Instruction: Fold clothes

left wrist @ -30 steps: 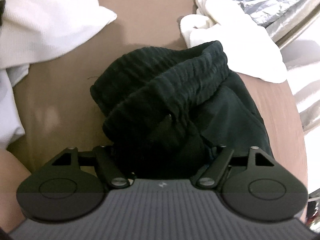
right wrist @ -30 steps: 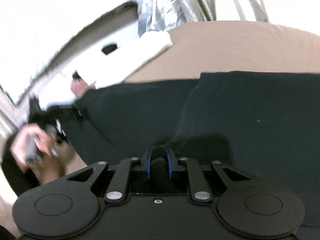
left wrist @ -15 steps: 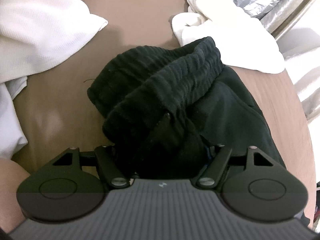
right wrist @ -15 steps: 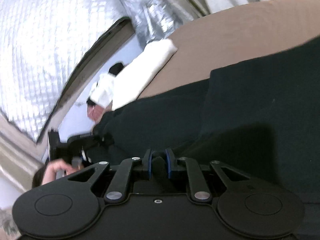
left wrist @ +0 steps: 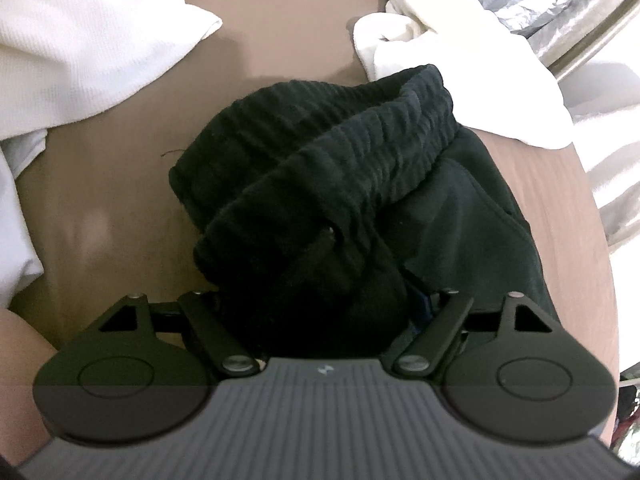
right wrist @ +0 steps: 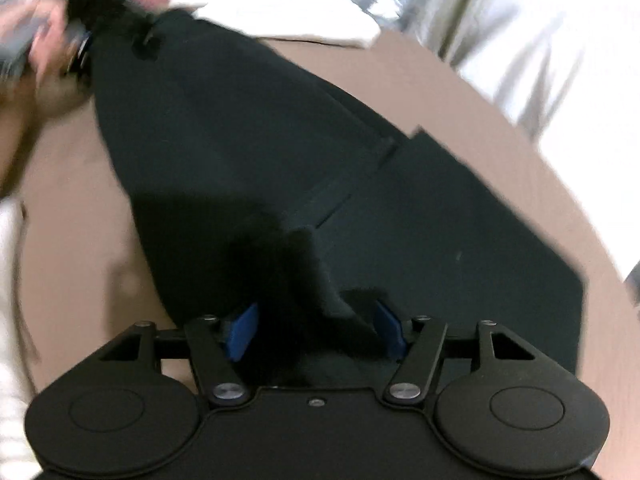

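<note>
Right tongs (right wrist: 316, 330) rolled, seemingly off trousers (right wrist: 248, 168).

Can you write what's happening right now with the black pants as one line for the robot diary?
step: fold black pants | left claw: opening, waistband bunch between jaws | right claw: opening, fabric fold between pads | surface: brown table

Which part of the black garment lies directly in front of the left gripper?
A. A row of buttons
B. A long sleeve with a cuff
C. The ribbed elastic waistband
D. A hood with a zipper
C: in the left wrist view the bunched ribbed waistband of the black garment lies just ahead of the left gripper.
</note>
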Available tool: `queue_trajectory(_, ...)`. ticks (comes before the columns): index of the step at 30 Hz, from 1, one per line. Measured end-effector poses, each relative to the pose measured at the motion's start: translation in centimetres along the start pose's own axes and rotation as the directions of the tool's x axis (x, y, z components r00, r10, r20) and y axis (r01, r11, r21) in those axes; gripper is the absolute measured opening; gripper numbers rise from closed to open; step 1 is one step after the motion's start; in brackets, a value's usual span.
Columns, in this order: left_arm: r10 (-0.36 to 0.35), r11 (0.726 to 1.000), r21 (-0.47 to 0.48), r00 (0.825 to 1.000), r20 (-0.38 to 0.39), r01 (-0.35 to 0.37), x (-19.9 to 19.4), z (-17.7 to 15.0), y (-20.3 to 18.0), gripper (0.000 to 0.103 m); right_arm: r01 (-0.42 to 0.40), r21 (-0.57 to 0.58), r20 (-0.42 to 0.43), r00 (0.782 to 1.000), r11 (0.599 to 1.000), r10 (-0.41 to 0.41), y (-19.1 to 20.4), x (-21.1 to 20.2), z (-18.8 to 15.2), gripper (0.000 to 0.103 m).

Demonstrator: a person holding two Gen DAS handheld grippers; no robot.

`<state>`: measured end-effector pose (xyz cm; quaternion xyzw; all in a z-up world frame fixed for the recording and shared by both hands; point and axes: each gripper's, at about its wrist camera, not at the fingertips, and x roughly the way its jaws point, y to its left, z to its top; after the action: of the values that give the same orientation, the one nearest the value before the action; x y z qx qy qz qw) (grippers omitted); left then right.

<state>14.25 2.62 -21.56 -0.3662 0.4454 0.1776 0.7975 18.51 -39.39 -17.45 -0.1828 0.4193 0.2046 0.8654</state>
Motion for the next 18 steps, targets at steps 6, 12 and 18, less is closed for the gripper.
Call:
queue_trajectory(6, 0.019, 1.000, 0.019, 1.000, 0.012, -0.019, 0.3, -0.2, -0.7, 0.083, -0.100, 0.110, 0.035, 0.995, 0.989, 0.097, -2.6, 1.7, 0.3, 0.058)
queue_trajectory(12, 0.020, 1.000, 0.015, 1.000, 0.014, -0.020, 0.5, -0.1, -0.7, 0.084, -0.044, -0.030, 0.084, 0.995, 0.999, 0.047, -0.2, 2.2, 0.6, 0.015)
queue_trajectory(18, 0.023, 1.000, 0.009, 1.000, 0.016, -0.023, 0.7, 0.0, -0.8, 0.086, -0.176, 0.437, 0.263, 0.963, 0.882, 0.062, -8.8, -1.2, 1.8, 0.011)
